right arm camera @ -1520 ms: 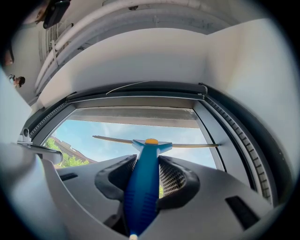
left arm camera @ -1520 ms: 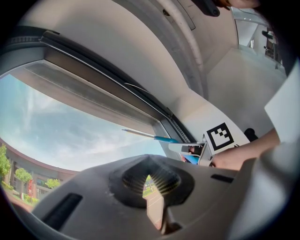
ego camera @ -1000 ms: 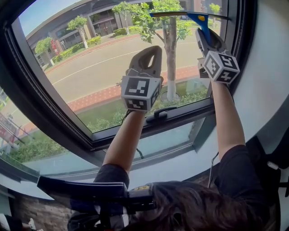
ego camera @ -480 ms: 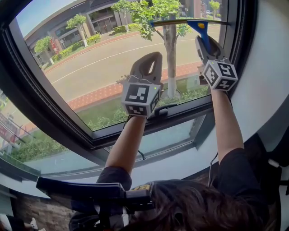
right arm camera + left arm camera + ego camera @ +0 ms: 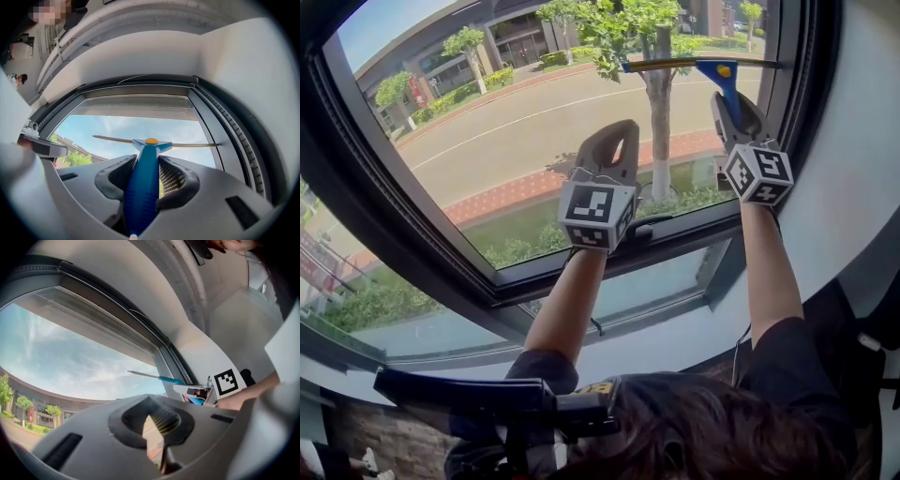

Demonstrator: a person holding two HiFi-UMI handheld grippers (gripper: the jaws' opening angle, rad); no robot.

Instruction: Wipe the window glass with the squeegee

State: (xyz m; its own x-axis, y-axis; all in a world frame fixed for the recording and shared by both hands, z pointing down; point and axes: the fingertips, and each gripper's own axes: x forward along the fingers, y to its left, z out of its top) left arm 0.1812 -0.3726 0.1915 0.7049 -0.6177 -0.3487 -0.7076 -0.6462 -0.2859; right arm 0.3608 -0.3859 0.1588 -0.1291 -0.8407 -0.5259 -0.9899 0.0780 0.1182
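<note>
Your right gripper (image 5: 733,105), fingers clamped on the squeegee (image 5: 722,75), has drawn it lower at the upper right of the glass (image 5: 516,131); the stroke is advancing. The left gripper's (image 5: 614,139) fingers are closed and empty.

There is one squeegee (image 5: 724,75), with one blue handle and one long blade, near the window's top right corner. Two grippers are raised to the window. The left gripper (image 5: 614,131) has its jaws together on nothing, and the right gripper (image 5: 729,101) is clamped on the squeegee's handle. There are two marker cubes, a left cube (image 5: 596,214) and a right cube (image 5: 757,173). Two glass panes show, a large upper pane (image 5: 506,131) and a narrow lower pane (image 5: 647,281). One dark window handle (image 5: 633,234) sits on the frame between them. One tree trunk (image 5: 656,131) stands close outside.
</note>
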